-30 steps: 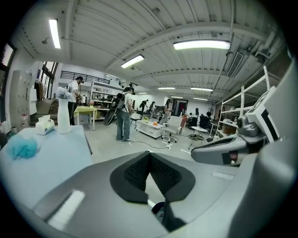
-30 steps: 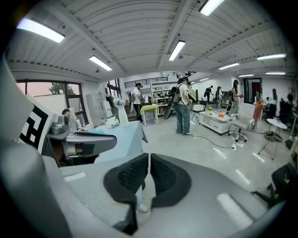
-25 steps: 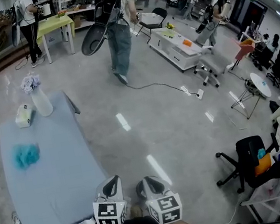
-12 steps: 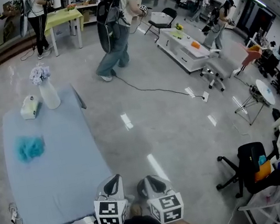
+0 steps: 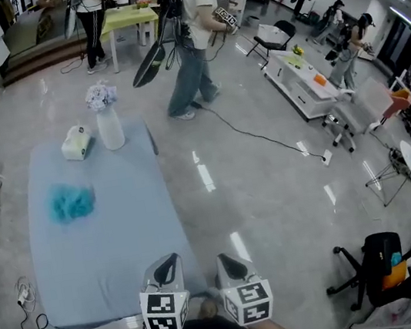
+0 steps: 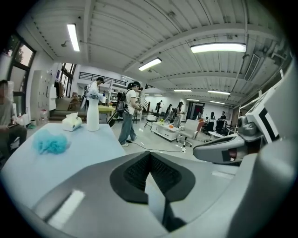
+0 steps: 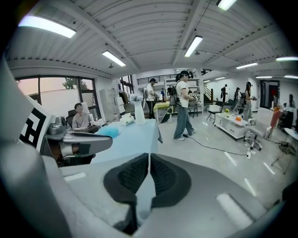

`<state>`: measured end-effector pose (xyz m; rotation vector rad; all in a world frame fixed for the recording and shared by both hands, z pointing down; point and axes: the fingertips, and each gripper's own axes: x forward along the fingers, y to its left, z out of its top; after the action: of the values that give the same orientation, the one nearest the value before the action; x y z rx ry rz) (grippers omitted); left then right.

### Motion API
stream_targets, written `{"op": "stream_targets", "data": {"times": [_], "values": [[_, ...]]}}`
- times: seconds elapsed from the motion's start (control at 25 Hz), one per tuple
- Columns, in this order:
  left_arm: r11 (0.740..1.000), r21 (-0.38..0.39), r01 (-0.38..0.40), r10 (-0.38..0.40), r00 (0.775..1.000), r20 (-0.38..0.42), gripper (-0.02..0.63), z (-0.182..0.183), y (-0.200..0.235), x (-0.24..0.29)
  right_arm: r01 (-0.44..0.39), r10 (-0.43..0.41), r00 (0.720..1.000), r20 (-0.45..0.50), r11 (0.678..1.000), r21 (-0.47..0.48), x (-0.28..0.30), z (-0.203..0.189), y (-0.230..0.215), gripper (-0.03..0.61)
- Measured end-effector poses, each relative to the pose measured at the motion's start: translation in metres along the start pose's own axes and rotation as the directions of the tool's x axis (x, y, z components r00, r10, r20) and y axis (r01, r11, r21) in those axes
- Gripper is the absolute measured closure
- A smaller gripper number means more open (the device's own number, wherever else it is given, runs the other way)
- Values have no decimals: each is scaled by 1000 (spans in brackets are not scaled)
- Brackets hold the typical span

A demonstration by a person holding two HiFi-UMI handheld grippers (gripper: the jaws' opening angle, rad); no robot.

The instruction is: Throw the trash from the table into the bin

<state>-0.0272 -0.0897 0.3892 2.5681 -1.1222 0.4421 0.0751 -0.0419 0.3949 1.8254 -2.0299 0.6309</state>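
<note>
**Spotted trash well off from tongs**

Saw teal fluffy trash [image 5: 71, 202] on the left half of the tabletop [image 5: 112, 261], near a tissue box [image 5: 75, 142] and flower vase [image 5: 109, 125] at the far end. Had left tongs [image 5: 165, 264] and right tongs [image 5: 228, 264] pinched shut, empty, by the near right corner, only bare cloth between. Read the clump as slightly wider crosswise, no clear pointing end.

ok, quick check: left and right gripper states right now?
Left gripper: closed, holding nothing.
Right gripper: closed, holding nothing.
</note>
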Motion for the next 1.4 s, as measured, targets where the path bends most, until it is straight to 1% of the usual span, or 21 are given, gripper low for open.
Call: {"op": "stream_targets", "data": {"times": [0.24, 0.52, 0.72, 0.96, 1.4], "values": [[996, -36, -80, 80, 997, 14, 606, 6, 57, -19, -62, 61, 998, -3, 997, -50, 32, 23, 43, 565], [984, -80, -162, 164, 986, 29, 606, 5, 118, -43, -133, 132, 991, -14, 985, -111, 69, 44, 96, 565], [972, -102, -211, 215, 976, 29, 606, 1, 163, -62, -176, 174, 984, -28, 974, -146, 96, 54, 137, 565], [961, -120, -251, 256, 966, 27, 607, -4, 206, -76, -215, 211, 977, -41, 959, -183, 128, 65, 177, 565], [928, -142, -346, 352, 936, 18, 607, -11, 280, -105, -294, 280, 956, -91, 926, -236, 178, 74, 245, 565]]}}
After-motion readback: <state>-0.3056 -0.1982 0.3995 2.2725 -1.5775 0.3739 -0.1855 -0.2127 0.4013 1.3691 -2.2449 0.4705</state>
